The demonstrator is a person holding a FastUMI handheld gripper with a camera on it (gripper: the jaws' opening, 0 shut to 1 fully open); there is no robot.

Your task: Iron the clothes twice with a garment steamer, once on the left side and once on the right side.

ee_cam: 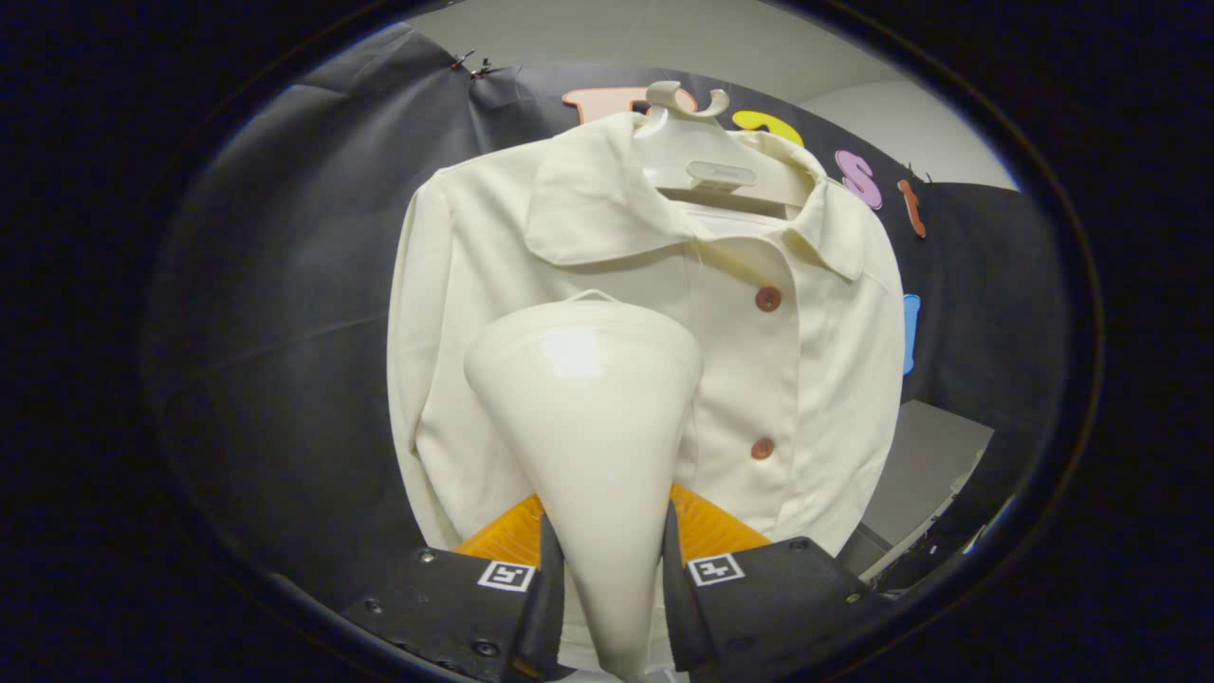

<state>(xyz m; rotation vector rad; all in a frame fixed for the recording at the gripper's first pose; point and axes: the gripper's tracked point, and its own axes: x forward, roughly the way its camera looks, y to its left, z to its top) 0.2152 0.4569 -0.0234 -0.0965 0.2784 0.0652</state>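
Note:
A cream shirt [806, 379] with brown buttons hangs on a white hanger [707, 152] against the booth's black cloth wall. My gripper [604, 555] is shut on the white garment steamer [588, 408], both fingers pressing on its narrow handle. The steamer's wide cone-shaped head rises just ahead of the fingers and faces the shirt's left chest, below the left collar flap. I cannot tell whether the head touches the fabric. The steamer hides the middle of the shirt's left front panel.
The black cloth wall [285, 332] spreads to the left and right of the shirt. A grey table surface [929, 465] sits low to the right, beyond the shirt's right sleeve.

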